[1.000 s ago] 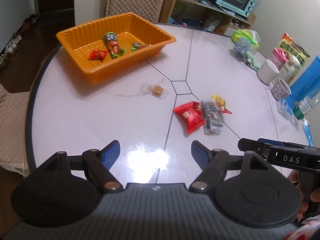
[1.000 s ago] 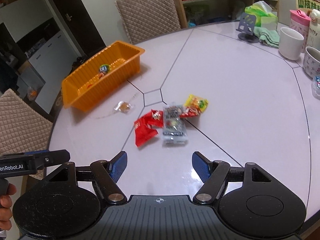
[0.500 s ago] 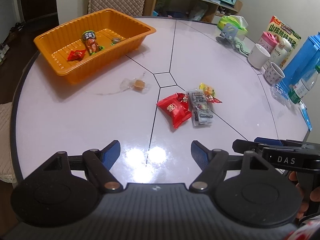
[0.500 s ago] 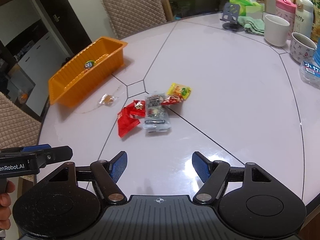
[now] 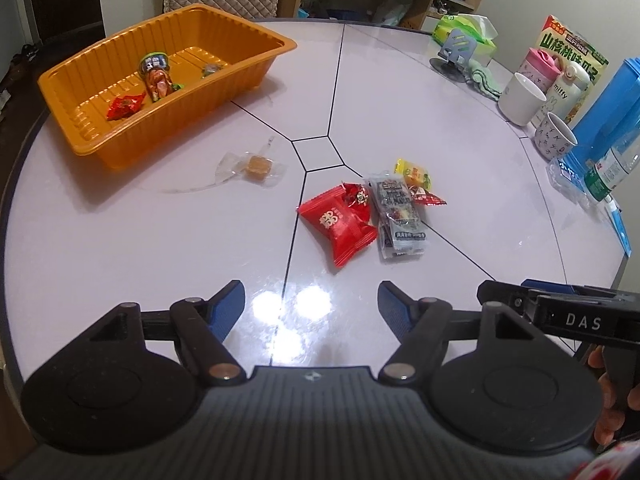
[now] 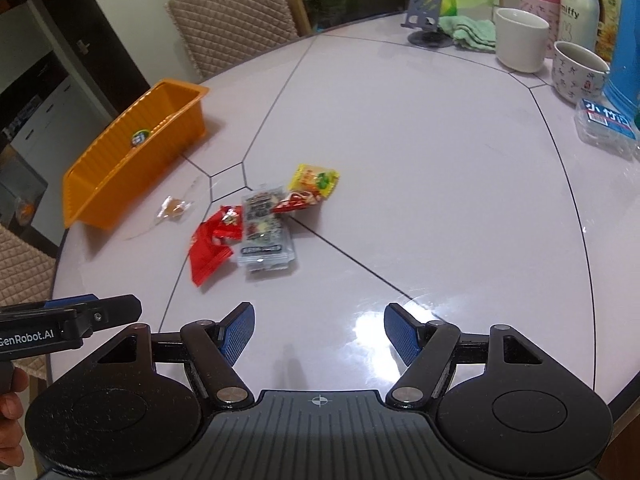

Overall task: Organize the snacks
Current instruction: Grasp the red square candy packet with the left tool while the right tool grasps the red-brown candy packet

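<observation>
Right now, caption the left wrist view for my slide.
Left gripper, jaws closing on nothing, faces loose snack packets on the table; orange tray beyond.

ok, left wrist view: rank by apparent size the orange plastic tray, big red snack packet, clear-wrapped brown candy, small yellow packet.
1. orange plastic tray
2. big red snack packet
3. clear-wrapped brown candy
4. small yellow packet, partly covered and farther off, so its rank against the candy is unsure.
</observation>
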The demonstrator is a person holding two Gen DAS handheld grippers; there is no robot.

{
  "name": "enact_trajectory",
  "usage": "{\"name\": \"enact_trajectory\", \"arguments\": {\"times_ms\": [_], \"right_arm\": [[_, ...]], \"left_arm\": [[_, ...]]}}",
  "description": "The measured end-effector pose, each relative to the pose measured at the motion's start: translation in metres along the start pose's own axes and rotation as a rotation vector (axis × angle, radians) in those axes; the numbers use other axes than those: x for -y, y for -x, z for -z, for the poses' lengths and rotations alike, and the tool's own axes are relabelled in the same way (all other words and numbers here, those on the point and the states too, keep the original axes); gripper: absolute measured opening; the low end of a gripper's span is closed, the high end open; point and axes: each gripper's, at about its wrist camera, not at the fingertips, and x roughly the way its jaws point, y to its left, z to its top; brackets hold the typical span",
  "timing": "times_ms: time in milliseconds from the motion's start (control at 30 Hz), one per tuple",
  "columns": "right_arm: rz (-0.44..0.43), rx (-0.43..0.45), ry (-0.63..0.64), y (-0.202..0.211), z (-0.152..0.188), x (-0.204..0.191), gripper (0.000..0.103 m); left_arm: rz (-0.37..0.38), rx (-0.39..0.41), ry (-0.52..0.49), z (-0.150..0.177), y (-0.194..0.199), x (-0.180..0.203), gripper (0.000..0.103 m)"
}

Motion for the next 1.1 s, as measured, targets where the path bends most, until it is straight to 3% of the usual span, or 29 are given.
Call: {"name": "enact_trajectory", "arguments": {"times_ms": [800, 1100], "right_arm": [[0.043, 0.015, -0.066, -0.02, -0.025, 0.022, 0.072], [0.053, 0.006, -0.069, -0.025, -0.026, 0.023, 0.072]], "left_arm": [[-0.018, -0.021, 0.078, -0.047, -0.076, 0.012, 0.067], [-0.036, -0.029, 0.062, -0.049, -0.088, 0.005, 0.062]]}}
